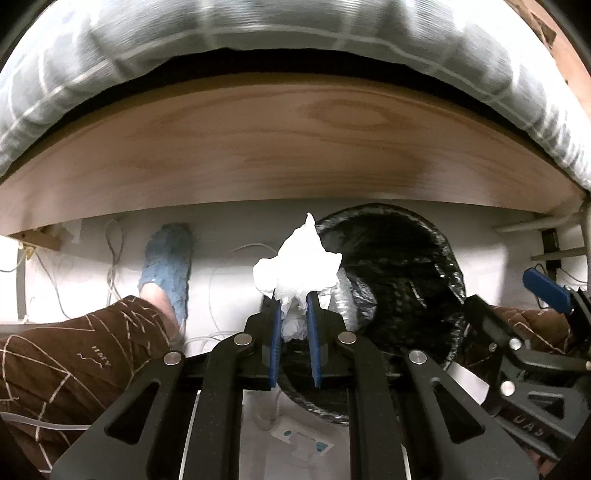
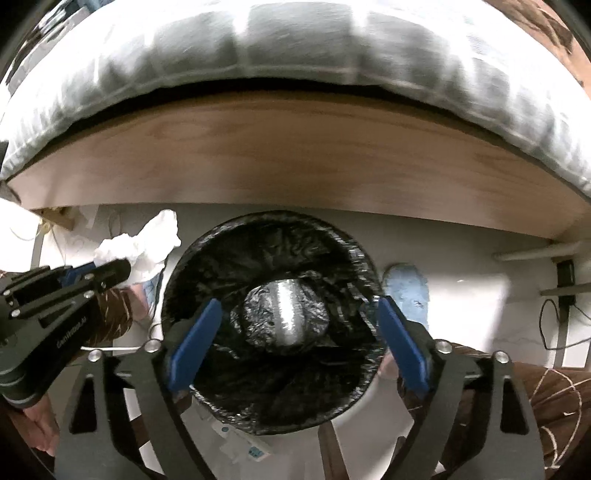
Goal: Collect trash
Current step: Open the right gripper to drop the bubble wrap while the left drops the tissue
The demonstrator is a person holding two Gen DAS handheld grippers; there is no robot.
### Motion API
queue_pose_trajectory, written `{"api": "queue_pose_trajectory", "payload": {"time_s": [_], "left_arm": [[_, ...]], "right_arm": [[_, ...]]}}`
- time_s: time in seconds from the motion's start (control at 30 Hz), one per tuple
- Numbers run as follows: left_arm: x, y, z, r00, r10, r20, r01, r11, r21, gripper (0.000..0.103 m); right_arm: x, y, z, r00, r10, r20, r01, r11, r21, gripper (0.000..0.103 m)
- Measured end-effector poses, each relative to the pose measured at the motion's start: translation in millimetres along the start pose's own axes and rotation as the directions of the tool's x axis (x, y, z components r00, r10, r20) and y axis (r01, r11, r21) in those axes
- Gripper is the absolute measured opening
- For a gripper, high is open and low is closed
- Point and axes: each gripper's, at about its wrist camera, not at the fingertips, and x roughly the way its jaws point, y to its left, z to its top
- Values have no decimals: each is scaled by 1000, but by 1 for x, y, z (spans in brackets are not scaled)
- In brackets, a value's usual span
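Observation:
My left gripper (image 1: pixel 294 306) is shut on a crumpled white tissue (image 1: pixel 297 264), held in the air just left of the trash bin's rim; the tissue also shows in the right wrist view (image 2: pixel 142 245). The round bin (image 2: pixel 273 317) is lined with a black bag (image 1: pixel 402 280) and has a silvery crumpled lump at its bottom. My right gripper (image 2: pixel 299 332) is open and empty, directly above the bin's mouth, its blue pads (image 2: pixel 195 343) spread either side of the opening.
A bed with a wooden side board (image 1: pixel 288 155) and a pale checked mattress (image 1: pixel 258 29) runs across the back. The person's legs in brown trousers and blue slippers (image 1: pixel 170 266) stand either side of the bin. White cables (image 1: pixel 114 254) and a small packet (image 1: pixel 303 441) lie on the white floor.

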Motion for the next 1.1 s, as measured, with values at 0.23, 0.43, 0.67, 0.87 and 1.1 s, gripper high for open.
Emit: {"api": "queue_pose_trajectory", "payload": {"time_s": [0.23, 0.43, 0.67, 0.87, 1.1], "left_arm": [[1, -28, -2, 1000, -20, -5, 20, 999, 34, 12], [5, -58, -4, 999, -34, -13, 35, 996, 84, 12], [11, -80, -7, 998, -51, -21, 53, 991, 126, 12], [14, -82, -7, 999, -41, -19, 43, 991, 123, 14], [11, -79, -7, 1000, -19, 7, 18, 992, 129, 43]], "right_arm": [[-10, -31, -7, 999, -29, 34, 27, 999, 46, 94], [-13, -56, -13, 995, -88, 40, 85, 993, 84, 95], [-8, -72, -14, 990, -141, 13, 139, 983, 117, 95], [-14, -73, -14, 988, -153, 23, 149, 982, 119, 95], [-19, -74, -10, 986, -164, 32, 159, 979, 128, 95]]}}
